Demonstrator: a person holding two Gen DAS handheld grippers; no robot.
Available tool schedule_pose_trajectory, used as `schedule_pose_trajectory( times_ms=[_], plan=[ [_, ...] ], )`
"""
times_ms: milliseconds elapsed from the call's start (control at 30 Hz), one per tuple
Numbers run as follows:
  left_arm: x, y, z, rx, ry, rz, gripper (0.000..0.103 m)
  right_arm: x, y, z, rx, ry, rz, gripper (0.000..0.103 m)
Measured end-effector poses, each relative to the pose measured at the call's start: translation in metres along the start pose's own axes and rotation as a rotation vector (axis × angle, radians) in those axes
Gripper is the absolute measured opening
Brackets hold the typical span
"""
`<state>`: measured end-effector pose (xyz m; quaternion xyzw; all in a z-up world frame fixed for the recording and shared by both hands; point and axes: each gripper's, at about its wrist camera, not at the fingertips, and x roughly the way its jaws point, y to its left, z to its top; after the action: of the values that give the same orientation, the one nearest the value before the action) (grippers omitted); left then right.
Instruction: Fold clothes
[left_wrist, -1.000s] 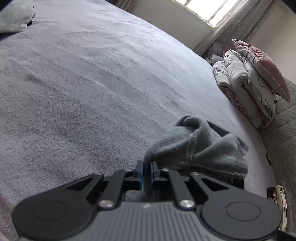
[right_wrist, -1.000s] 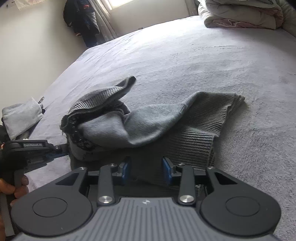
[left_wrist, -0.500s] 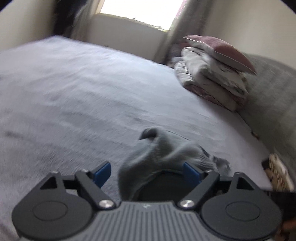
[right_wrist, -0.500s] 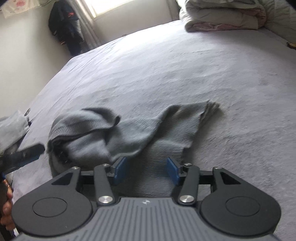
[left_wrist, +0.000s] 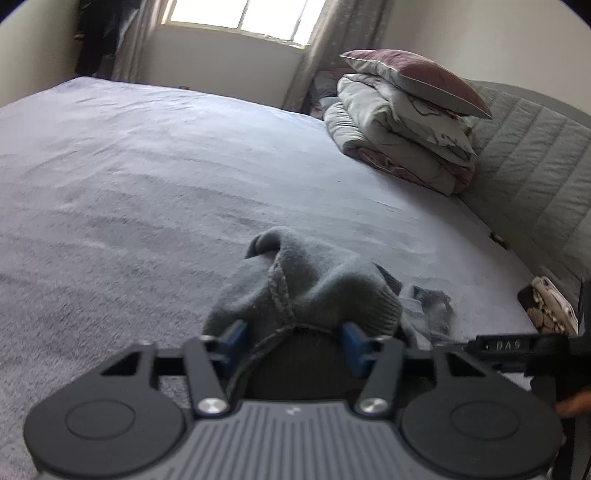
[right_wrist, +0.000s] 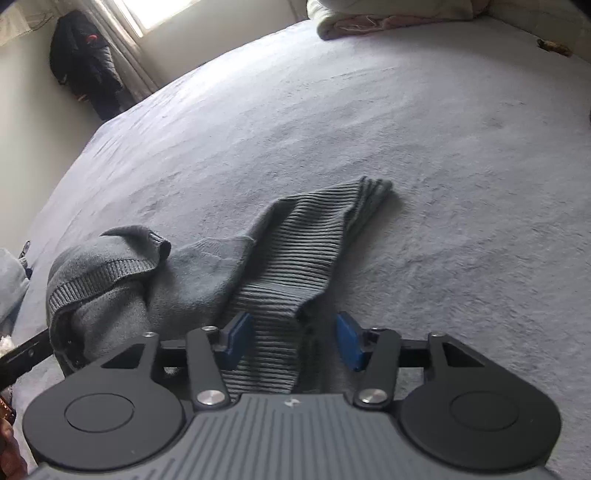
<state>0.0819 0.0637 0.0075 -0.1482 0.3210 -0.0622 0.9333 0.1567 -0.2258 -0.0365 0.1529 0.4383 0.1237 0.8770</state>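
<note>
A grey knitted sweater (left_wrist: 314, 280) lies crumpled on the lilac-grey bed (left_wrist: 147, 184). My left gripper (left_wrist: 293, 343) straddles a bunched fold of it with a seam. Its jaws are closing, the cloth draped over and between the blue pads. In the right wrist view the sweater (right_wrist: 184, 266) stretches out to a ribbed hem (right_wrist: 295, 240). My right gripper (right_wrist: 291, 341) has that ribbed strip between its closing jaws, against the left pad, with a gap on the right side. The other gripper shows as a black bar at each view's edge.
A folded duvet with a pink pillow (left_wrist: 399, 147) is stacked by the quilted headboard (left_wrist: 528, 166). A dark coat (right_wrist: 85, 62) hangs in the corner by the window. A pale grey cloth (right_wrist: 11, 288) lies at the left edge of the bed.
The left gripper let go of the sweater's edge, opened wide, rolled level and has narrowed around a fold. The right gripper moved in over the ribbed hem. The raised flap has sagged.
</note>
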Motion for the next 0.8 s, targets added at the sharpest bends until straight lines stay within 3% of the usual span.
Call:
schedule_pose_trajectory(
  times_ms=[33,67,100,200,333,600,800],
  plan=[
    [-0.001,0.002,0.001,-0.015,-0.016,0.004,0.029,0.001,0.002,-0.001,-0.011,-0.007,0.017,0.019],
    [-0.003,0.004,0.002,-0.028,-0.039,0.013,0.010,0.000,0.005,-0.001,-0.014,-0.019,0.026,0.013],
    [-0.005,0.005,0.003,-0.033,-0.059,0.030,0.006,-0.001,0.008,-0.001,-0.016,-0.031,0.034,0.012],
    [-0.009,0.010,0.011,-0.037,-0.115,0.083,0.005,-0.015,0.012,0.003,-0.028,-0.114,0.025,0.009],
    [-0.009,0.018,0.020,-0.075,-0.127,0.110,0.005,-0.036,0.007,0.011,-0.010,-0.214,0.024,0.008],
    [0.002,0.027,0.038,-0.112,-0.173,0.144,0.004,-0.072,-0.023,0.031,0.056,-0.401,-0.099,0.007],
    [0.008,0.029,0.046,-0.111,-0.182,0.156,0.004,-0.078,-0.035,0.036,0.050,-0.392,-0.130,0.006]
  ],
)
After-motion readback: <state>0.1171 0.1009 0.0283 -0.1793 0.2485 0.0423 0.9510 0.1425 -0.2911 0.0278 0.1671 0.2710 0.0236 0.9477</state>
